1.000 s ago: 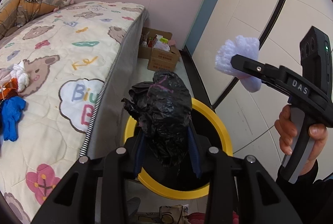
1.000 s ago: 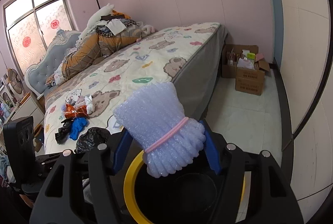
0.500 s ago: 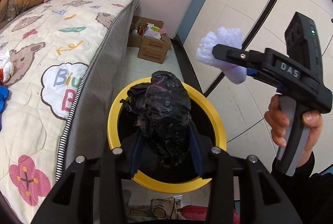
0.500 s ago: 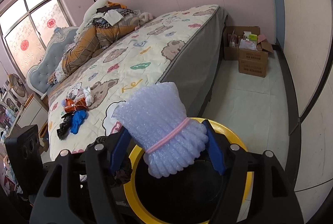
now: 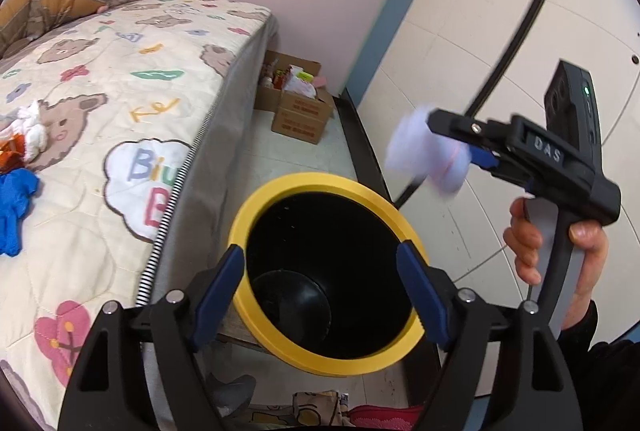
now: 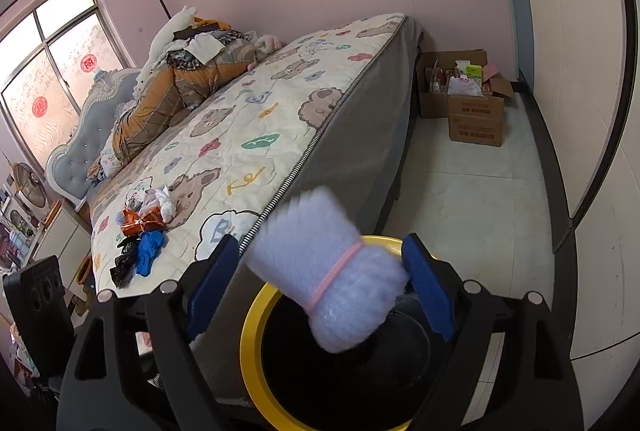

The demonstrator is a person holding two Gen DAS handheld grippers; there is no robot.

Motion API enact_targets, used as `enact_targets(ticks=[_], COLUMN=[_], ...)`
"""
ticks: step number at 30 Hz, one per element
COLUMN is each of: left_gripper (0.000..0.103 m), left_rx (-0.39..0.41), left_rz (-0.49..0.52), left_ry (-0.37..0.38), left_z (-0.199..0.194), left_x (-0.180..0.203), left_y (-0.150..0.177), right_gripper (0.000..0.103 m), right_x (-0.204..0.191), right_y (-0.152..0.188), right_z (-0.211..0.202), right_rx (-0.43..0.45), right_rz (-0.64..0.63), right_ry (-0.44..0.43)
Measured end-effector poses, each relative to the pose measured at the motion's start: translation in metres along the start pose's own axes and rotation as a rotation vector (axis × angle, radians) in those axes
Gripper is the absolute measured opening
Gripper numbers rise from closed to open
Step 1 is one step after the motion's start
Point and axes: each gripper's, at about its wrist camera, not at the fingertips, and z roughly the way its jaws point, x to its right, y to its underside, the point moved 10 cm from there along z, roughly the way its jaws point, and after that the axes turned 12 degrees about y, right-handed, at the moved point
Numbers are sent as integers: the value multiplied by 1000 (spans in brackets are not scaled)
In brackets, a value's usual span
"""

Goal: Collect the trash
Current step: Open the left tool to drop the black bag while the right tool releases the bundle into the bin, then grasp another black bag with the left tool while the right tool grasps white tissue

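My left gripper (image 5: 320, 255) hangs over the black bin with a yellow rim (image 5: 312, 181). Its jaws are opening and stand wide with nothing between them. The bin's inside is dark and I cannot pick out anything lying in it. My right gripper (image 6: 320, 243) hovers over the same bin (image 6: 250, 331), and its jaws are opening too. A roll of bubble wrap with a pink band (image 6: 332, 271) is blurred between the blue pads, with a gap on its left side. From the left wrist view, the right gripper (image 5: 432, 147) and the roll (image 5: 420, 155) sit above the rim's right side.
The bed (image 6: 280, 119) runs along the bin's left. A blue glove (image 6: 150, 247), a black bag (image 6: 124, 263) and an orange wrapper (image 6: 138, 221) lie on it. Cardboard boxes (image 6: 472, 111) stand on the floor at the far wall. A panelled wall (image 5: 500, 11) closes the right side.
The left jaws spread apart and the black bag they held is gone from between them. The right jaws widened, and the bubble wrap roll has tilted and blurred.
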Motion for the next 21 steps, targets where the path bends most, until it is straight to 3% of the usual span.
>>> enact_targets(ticks=[8, 15, 21], left_gripper=[86, 93, 93], left_rx=[105, 213, 285], left_rz=[-25, -9, -54], left_ry=[-93, -239, -338], left_z=[-38, -89, -143], left_x=[-29, -64, -103], left_y=[-17, -29, -30], right_gripper=[91, 92, 92], right_x=[-23, -66, -111], right_y=[-2, -4, -8], right_z=[-5, -3, 4], right_rx=[17, 55, 82], right_rz=[-50, -140, -191], right_ry=[-25, -72, -128])
